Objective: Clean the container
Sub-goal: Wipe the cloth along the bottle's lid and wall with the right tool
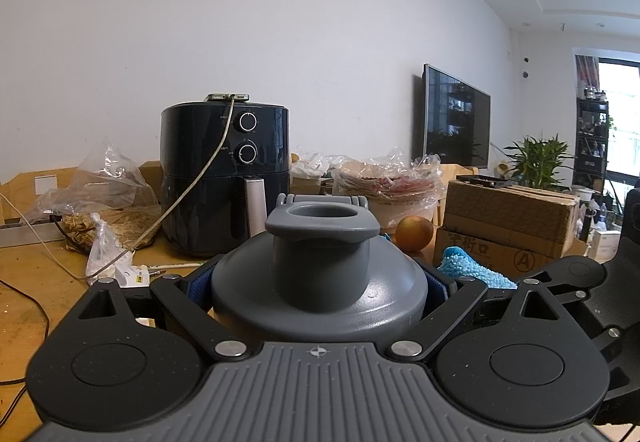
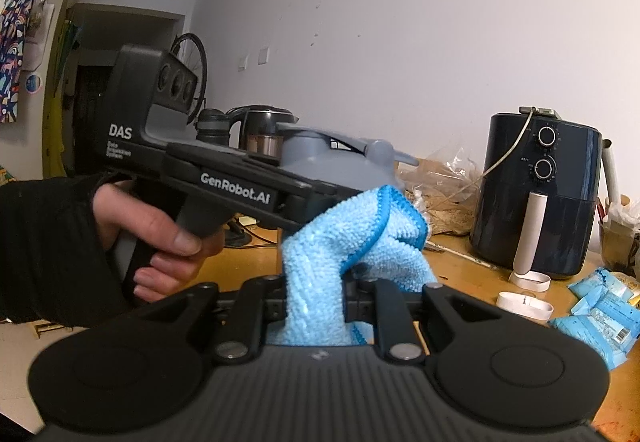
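Note:
A grey container (image 1: 318,282) with a domed lid and wide spout fills the centre of the left wrist view, clamped between the blue-padded fingers (image 1: 198,282) of my left gripper (image 1: 318,288). In the right wrist view the same container (image 2: 320,162) is held above the table by that gripper's black body (image 2: 224,182), gripped by a hand (image 2: 160,230). My right gripper (image 2: 316,290) is shut on a blue microfibre cloth (image 2: 352,238), which is bunched up against the container's side. The cloth's edge (image 1: 472,268) also peeks out at the right of the left wrist view.
A black air fryer (image 1: 224,178) stands at the back of the wooden table (image 1: 36,282), with a cable, plastic bags, a stack of bowls and an orange fruit (image 1: 414,233). Cardboard boxes (image 1: 508,222) sit to the right. Blue packets (image 2: 600,314) and white rings (image 2: 528,300) lie near the fryer.

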A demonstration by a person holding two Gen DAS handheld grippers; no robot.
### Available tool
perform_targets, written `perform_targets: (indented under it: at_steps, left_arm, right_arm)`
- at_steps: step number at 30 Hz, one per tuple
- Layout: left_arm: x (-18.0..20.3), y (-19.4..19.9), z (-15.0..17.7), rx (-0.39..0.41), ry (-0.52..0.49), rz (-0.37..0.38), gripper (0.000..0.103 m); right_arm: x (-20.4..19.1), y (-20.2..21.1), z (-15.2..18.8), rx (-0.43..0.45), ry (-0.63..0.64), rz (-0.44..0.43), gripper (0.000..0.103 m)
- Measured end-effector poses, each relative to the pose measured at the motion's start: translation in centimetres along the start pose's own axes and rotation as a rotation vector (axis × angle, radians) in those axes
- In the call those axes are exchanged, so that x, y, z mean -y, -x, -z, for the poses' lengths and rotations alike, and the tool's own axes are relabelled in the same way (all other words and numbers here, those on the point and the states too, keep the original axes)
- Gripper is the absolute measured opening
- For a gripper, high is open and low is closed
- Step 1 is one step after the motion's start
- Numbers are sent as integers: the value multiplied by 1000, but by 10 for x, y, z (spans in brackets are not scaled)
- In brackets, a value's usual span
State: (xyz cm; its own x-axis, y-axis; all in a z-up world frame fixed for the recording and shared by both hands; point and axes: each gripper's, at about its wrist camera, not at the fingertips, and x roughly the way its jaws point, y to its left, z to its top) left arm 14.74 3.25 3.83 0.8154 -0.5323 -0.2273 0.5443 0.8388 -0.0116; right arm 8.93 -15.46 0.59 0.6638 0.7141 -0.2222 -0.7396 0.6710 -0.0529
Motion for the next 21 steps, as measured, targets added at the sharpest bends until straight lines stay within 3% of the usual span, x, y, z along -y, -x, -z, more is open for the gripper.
perform_targets:
  at_steps: [21]
  left_arm:
    - [-2, 0, -1, 3, 16, 3, 95]
  right_arm:
    - [13, 44, 15, -15, -22, 46, 13]
